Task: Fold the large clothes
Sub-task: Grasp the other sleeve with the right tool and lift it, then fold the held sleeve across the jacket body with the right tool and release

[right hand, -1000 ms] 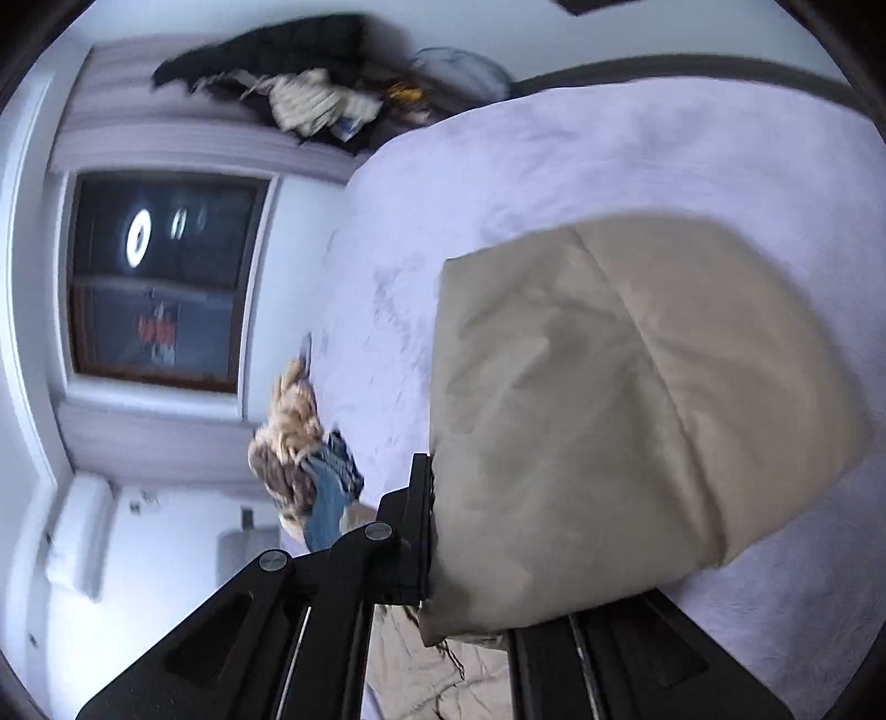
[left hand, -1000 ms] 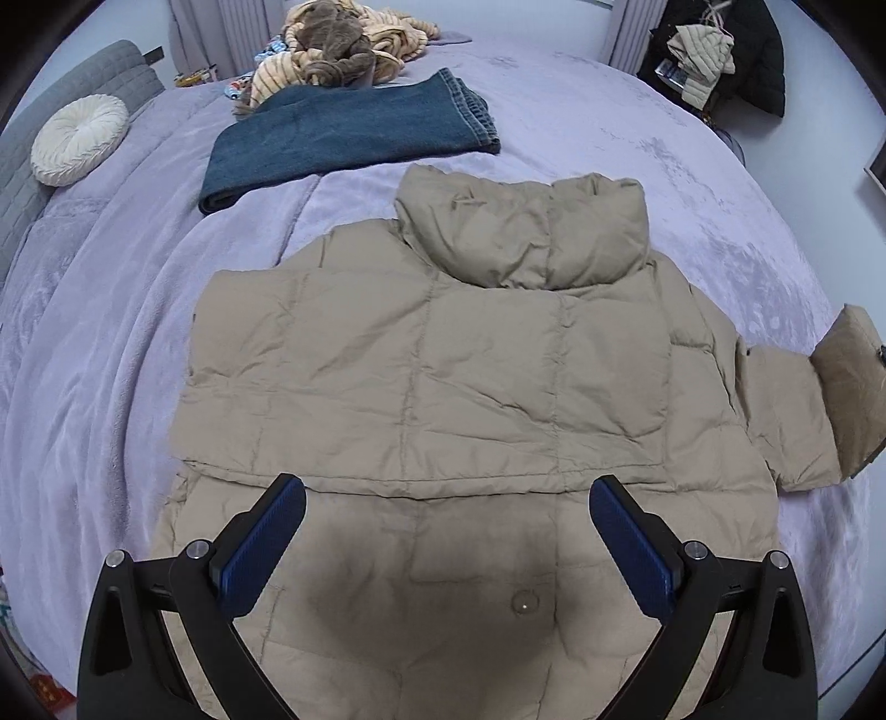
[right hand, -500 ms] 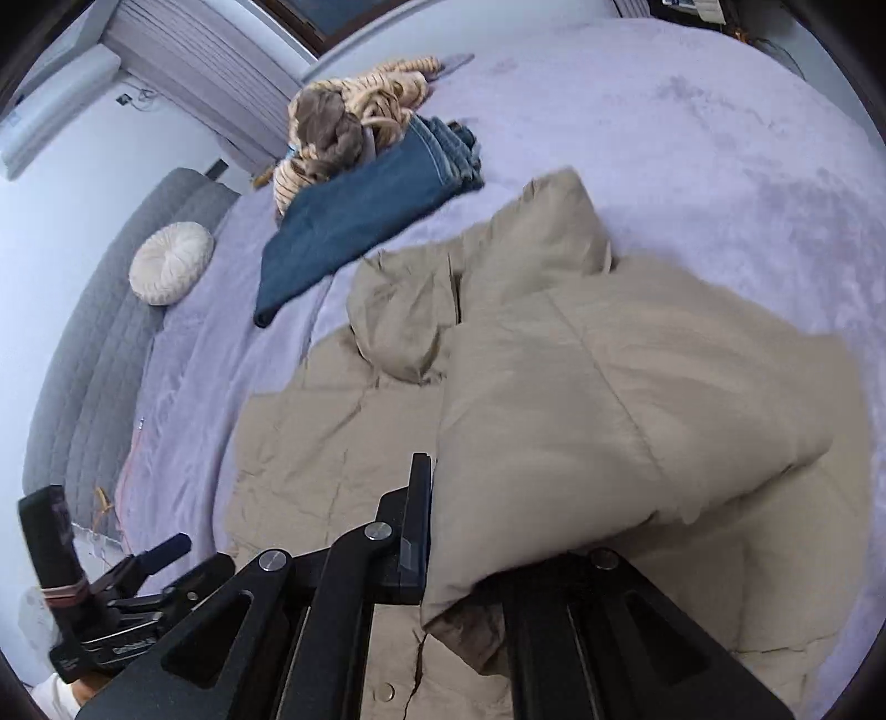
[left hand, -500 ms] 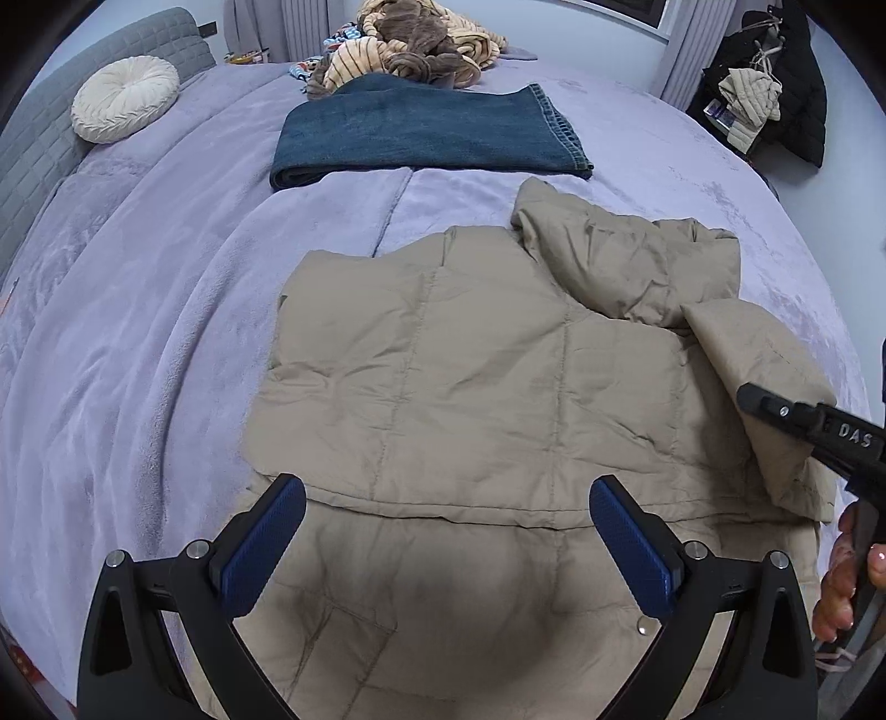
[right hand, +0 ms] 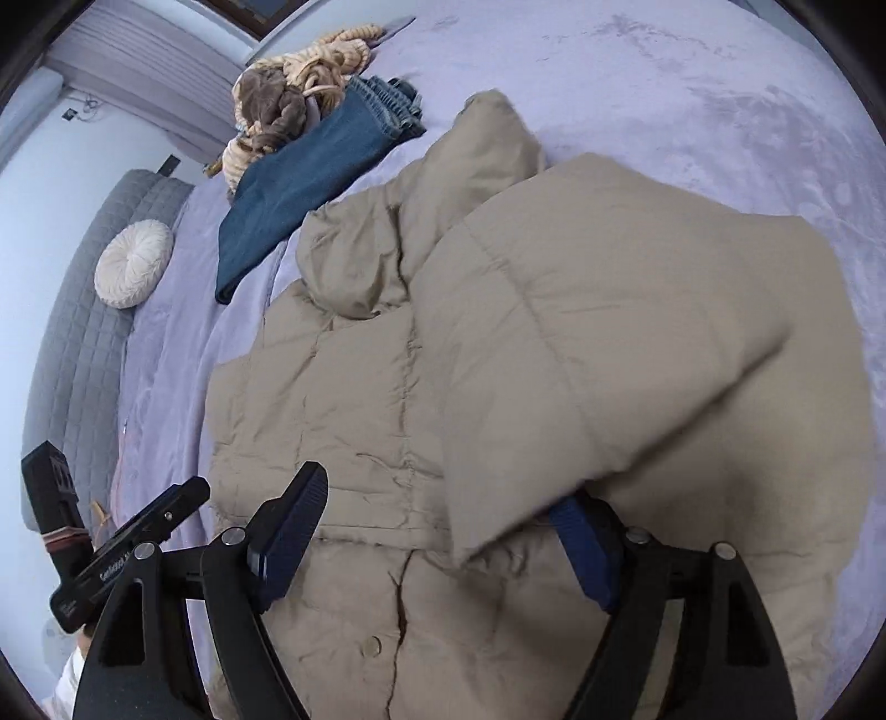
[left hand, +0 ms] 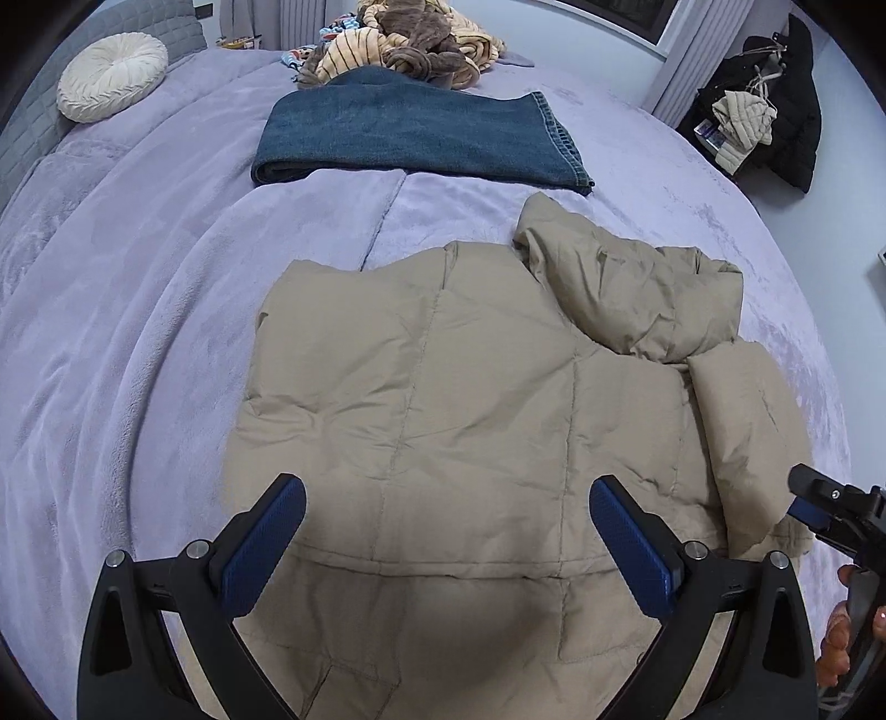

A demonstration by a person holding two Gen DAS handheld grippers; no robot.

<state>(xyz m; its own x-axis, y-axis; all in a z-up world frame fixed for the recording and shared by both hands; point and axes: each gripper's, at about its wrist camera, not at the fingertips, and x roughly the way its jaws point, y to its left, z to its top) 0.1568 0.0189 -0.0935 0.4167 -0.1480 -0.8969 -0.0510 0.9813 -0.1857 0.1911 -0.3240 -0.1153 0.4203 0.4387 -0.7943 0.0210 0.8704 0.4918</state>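
**Tan puffer jacket on the bed, sleeve folded across**

Lavender plush bed cover [left hand: 138, 310] fills both views; grey quilted headboard [right hand: 83, 343] along the far-left side, with a round cream cushion [left hand: 113, 75] resting against it; folded blue jeans [left hand: 415, 135] lie beyond the jacket, apart from it; heap of striped and brown knitwear [left hand: 410, 47] just behind the jeans, touching them; dark coats hang on a rack [left hand: 775, 111] at the room's right edge.

Puffer jacket [left hand: 459, 399] lies flat mid-bed, collar end pointing away toward the jeans; hood [left hand: 631, 293] bunched at the far right of the body; right sleeve [right hand: 609, 354] laid over the jacket's body, its cuff end near the right gripper; a snap button [right hand: 372, 644] and a front opening seam show at the near hem in the right wrist view.

Left gripper [left hand: 446, 545] hovers over the jacket's lower half, jaws spread wide, blue pads bare, nothing between them.

Right gripper [right hand: 437, 545] also spread wide; the sleeve's cuff drapes over its right finger [right hand: 581, 545], partly hiding the pad; left finger clear of the fabric; nothing is pinched between the jaws. From the left wrist view the right gripper [left hand: 819, 507] sits at the jacket's right edge, just beside the folded sleeve; whether it touches the cloth there is unclear.
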